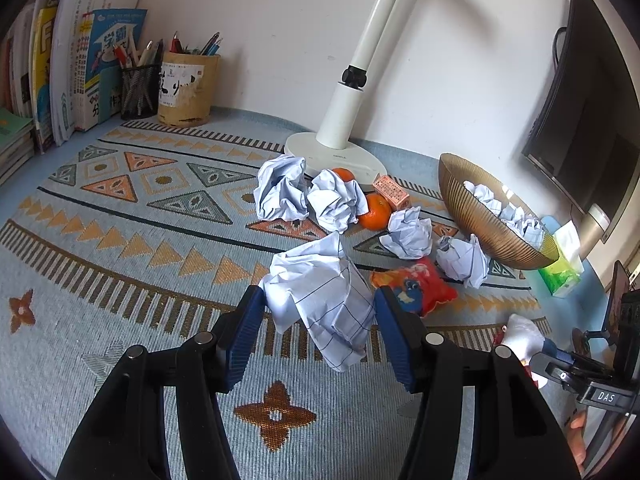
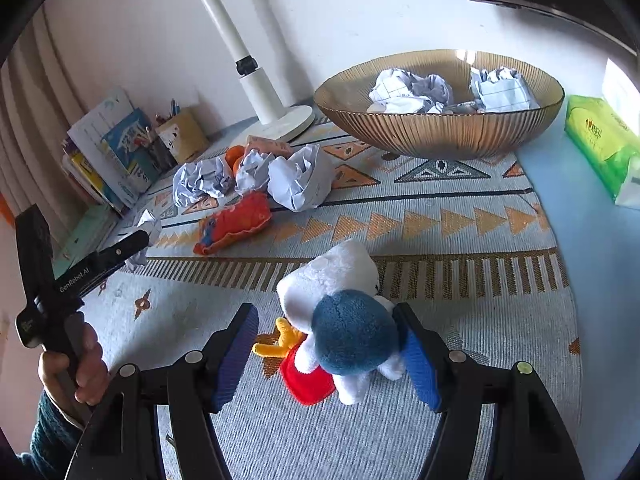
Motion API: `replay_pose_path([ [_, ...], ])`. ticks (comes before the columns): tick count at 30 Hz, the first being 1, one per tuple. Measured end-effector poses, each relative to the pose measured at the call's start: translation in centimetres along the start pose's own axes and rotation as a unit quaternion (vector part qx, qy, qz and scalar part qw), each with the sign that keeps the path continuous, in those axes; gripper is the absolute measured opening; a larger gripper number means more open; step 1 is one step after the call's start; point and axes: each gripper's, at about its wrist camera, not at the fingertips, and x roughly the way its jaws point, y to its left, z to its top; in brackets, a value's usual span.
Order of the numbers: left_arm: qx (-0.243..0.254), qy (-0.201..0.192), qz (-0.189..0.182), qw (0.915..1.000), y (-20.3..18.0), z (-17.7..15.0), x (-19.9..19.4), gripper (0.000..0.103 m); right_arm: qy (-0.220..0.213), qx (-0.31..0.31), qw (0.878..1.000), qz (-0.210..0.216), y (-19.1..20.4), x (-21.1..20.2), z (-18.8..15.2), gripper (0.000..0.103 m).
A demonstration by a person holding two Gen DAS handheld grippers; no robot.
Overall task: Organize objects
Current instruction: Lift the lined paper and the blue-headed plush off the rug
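Observation:
A crumpled sheet of lined paper [image 1: 320, 300] hangs between the blue pads of my left gripper [image 1: 318, 296], which is shut on it just above the patterned mat [image 1: 120, 240]. Several more paper balls [image 1: 280, 190] lie on the mat further back. A gold ribbed bowl [image 1: 480, 216] at the right holds other paper balls [image 2: 412, 88]. In the right wrist view a white plush toy with a blue cap [image 2: 340, 312] lies on the mat between the jaws of my right gripper [image 2: 325, 308]. The right pad rests against the cap; the left pad stands apart from the toy.
Two oranges [image 1: 374, 210], a small orange box [image 1: 392, 192] and a red snack packet [image 1: 416, 288] lie among the paper. Behind them stands a white lamp base [image 1: 336, 152]. Books [image 1: 80, 60] and pen holders [image 1: 188, 88] line the back left; a green tissue pack [image 2: 604, 144] and a monitor [image 1: 588, 100] are at the right.

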Motion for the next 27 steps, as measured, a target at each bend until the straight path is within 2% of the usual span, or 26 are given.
replay_pose_path([
  [18, 0.002, 0.000, -0.001, 1.0000, -0.1, -0.1, 0.1, 0.055, 0.000, -0.018, 1.000, -0.015, 0.6, 0.1, -0.2, 0.067],
  [19, 0.003, 0.001, 0.001, 1.0000, -0.2, -0.1, 0.1, 0.055, -0.001, -0.022, 1.000, -0.016, 0.7, 0.1, -0.2, 0.064],
  [21, 0.006, 0.000, 0.009, 0.9999, -0.3, -0.1, 0.1, 0.055, 0.000, -0.039, 0.999, -0.016, 1.2, 0.1, -0.3, 0.047],
  [27, 0.025, -0.002, 0.034, 0.9991, -1.0, -0.3, 0.1, 0.055, -0.014, -0.118, 0.990, -0.072, 4.2, 0.3, -1.3, 0.043],
])
